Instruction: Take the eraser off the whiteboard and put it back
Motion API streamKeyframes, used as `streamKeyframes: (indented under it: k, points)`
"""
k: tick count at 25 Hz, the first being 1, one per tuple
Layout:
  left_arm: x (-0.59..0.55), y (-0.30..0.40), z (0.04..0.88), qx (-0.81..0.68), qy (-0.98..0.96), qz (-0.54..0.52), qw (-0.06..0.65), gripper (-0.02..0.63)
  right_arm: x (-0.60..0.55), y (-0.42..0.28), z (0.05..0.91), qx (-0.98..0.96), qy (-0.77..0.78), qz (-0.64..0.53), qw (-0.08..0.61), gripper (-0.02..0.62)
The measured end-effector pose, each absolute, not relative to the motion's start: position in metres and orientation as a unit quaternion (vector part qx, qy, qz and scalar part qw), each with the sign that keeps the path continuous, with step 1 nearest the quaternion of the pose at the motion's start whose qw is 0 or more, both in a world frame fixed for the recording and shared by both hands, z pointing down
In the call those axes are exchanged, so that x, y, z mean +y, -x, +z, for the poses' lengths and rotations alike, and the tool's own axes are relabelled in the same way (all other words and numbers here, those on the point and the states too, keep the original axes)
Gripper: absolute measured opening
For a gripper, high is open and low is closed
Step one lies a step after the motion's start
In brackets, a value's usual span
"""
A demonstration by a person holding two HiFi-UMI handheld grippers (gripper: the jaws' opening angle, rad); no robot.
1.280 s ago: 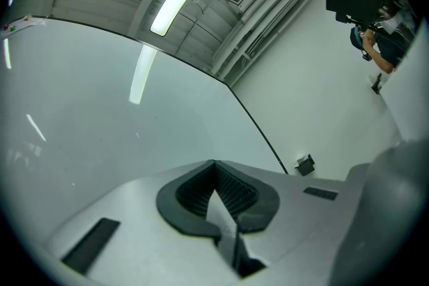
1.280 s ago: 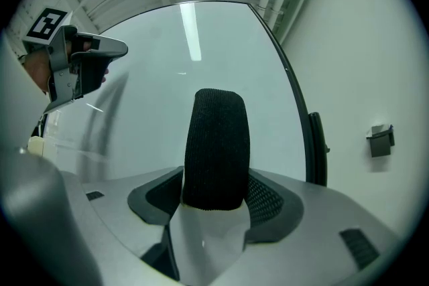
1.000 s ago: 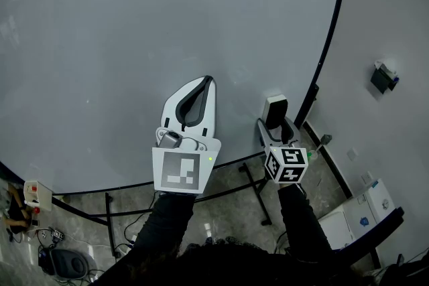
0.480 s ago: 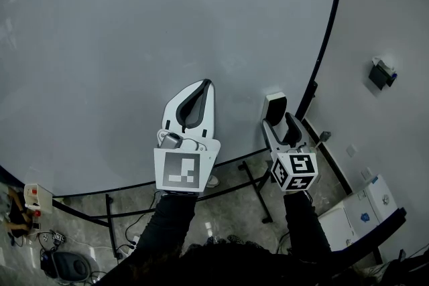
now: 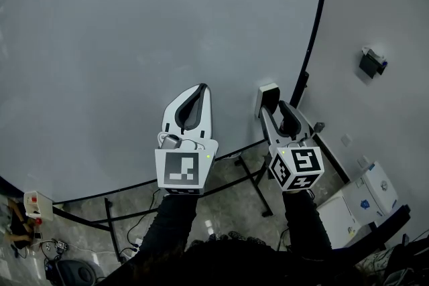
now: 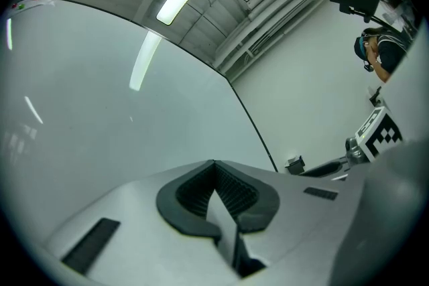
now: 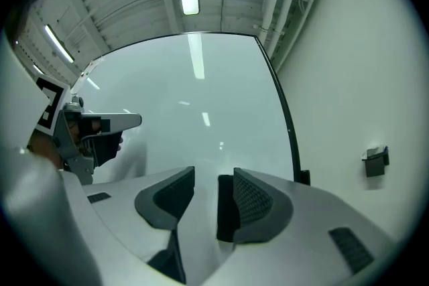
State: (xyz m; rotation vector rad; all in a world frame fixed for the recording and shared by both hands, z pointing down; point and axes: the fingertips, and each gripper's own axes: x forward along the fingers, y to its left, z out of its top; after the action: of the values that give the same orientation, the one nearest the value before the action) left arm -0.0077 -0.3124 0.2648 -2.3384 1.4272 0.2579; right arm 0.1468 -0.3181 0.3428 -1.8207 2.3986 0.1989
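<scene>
The whiteboard (image 5: pixel 134 43) fills most of the head view. The white eraser (image 5: pixel 266 96) sticks to it near the black right edge. My right gripper (image 5: pixel 275 107) reaches up to the eraser. In the right gripper view the eraser (image 7: pixel 225 207) shows as a dark slab between the jaws of that gripper (image 7: pixel 213 194). It lies against the right pad, with a gap to the left pad, and the jaws are closing. My left gripper (image 5: pixel 201 87) is held near the board to the left, shut and empty (image 6: pixel 214 167).
The board's black frame (image 5: pixel 315 30) runs down the right side. A small black box (image 5: pixel 370 62) hangs on the wall beyond it. Below are the stand's legs (image 5: pixel 255 184), a white cabinet (image 5: pixel 362 201) and cables on the floor (image 5: pixel 40 238).
My right gripper has risen to the eraser, which now sits between its jaws. The left gripper has barely moved.
</scene>
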Motion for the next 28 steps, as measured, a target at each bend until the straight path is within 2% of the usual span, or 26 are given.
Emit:
streamKeyframes:
  k: [6,10,14,28]
  points:
    - [-0.303,0.016,0.266,0.503,0.838,0.095,0.191,0.006,-0.303,-0.141,0.324,0.775,0.622,0.082,0.072,0.076]
    - [-0.295,0.020,0.270,0.493,0.844,0.092,0.189,0.006,-0.291,-0.134,0.315,0.767,0.630,0.099,0.074,0.037]
    - [-0.289,0.024,0.272,0.486,0.849,0.095,0.184,0.006,-0.281,-0.125,0.314,0.761,0.635,0.111,0.074,0.012]
    - [-0.275,0.019,0.287,0.457,0.870,0.080,0.166,0.006,-0.244,-0.125,0.291,0.724,0.672,0.131,0.079,0.011]
